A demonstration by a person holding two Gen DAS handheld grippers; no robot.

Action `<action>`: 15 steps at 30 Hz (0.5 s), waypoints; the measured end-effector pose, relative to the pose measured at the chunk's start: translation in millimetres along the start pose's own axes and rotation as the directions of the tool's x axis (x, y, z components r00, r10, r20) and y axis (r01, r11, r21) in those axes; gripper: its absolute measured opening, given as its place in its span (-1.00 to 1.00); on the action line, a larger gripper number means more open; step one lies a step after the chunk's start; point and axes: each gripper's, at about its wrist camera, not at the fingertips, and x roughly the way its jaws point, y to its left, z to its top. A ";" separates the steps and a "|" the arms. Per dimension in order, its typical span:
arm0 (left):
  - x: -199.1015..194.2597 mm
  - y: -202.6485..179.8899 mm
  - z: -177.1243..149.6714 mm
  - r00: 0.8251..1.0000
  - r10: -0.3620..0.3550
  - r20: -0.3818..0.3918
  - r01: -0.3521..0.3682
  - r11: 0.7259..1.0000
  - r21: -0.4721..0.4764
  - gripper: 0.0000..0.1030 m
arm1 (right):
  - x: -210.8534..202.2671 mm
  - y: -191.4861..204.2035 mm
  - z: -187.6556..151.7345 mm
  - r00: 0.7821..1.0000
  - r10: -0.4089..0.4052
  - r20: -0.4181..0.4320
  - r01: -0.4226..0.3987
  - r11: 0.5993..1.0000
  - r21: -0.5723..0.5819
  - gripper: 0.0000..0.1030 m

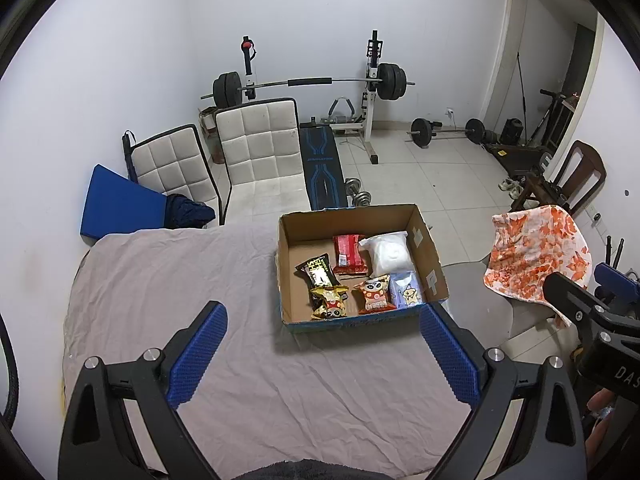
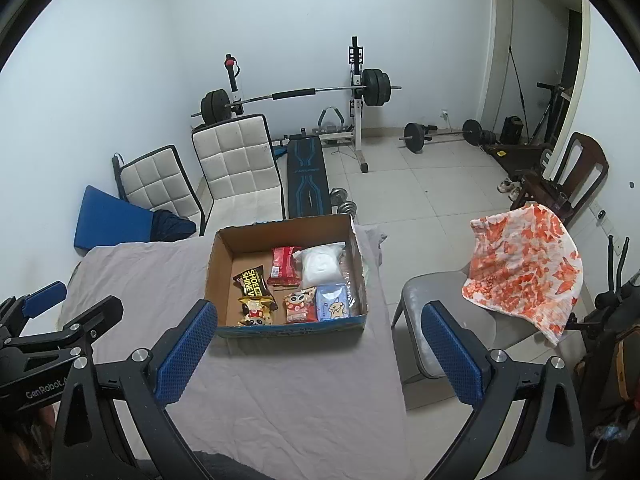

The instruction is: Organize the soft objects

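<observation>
**boxwatcher:** Left wrist view first. Closest to the lens is the left gripper [image 1: 322, 344], blue pads spread wide with nothing between them, hovering over the wrinkled grey sheet [image 1: 160, 280]. Beyond it sits the cardboard box [image 1: 434, 264] with all the soft stuff inside: a black "SHOE SHINE" packet [image 1: 318, 272], a red pack [image 1: 349, 254], a white pouch [image 1: 387, 254], two panda snack bags [image 1: 330, 300] and a pale blue tissue pack [image 1: 406, 290]. Off to the side, an orange-and-white towel [image 1: 536, 256] hangs over a chair.

**gripnerd:** Right wrist view, same deal: right gripper [image 2: 318, 344] also gaping, holding nothing, with the box [image 2: 218, 272] ahead and the towel [image 2: 524, 272] to its right, well apart from the box. The left unit's body reads "GenRobot".

**boxwatcher:** Risk-wise, I'd guess the towel's next. It's floppy, so a pinch on one edge could let the rest drag or slide off the chair. Those foil bags are slick too, and the loose sheet could bunch under the box if a finger catches it.

**gripnerd:** Agreed. The weight bench print is too blurry to read.
</observation>
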 end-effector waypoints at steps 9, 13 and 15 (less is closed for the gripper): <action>-1.5 0.1 -1.5 1.000 -0.003 0.002 0.003 1.000 0.003 0.92 | -1.4 0.2 0.1 1.000 0.000 0.001 0.000 1.000 0.000 1.00; -1.2 0.2 -1.8 1.000 -0.001 0.002 0.001 1.000 0.004 0.92 | -4.4 -1.4 -0.8 1.000 0.003 0.000 -0.003 1.000 0.001 1.00; -1.5 0.3 -2.3 1.000 -0.002 0.003 0.002 1.000 -0.001 0.92 | -5.4 -2.2 -1.2 1.000 0.002 0.002 -0.002 1.000 0.000 1.00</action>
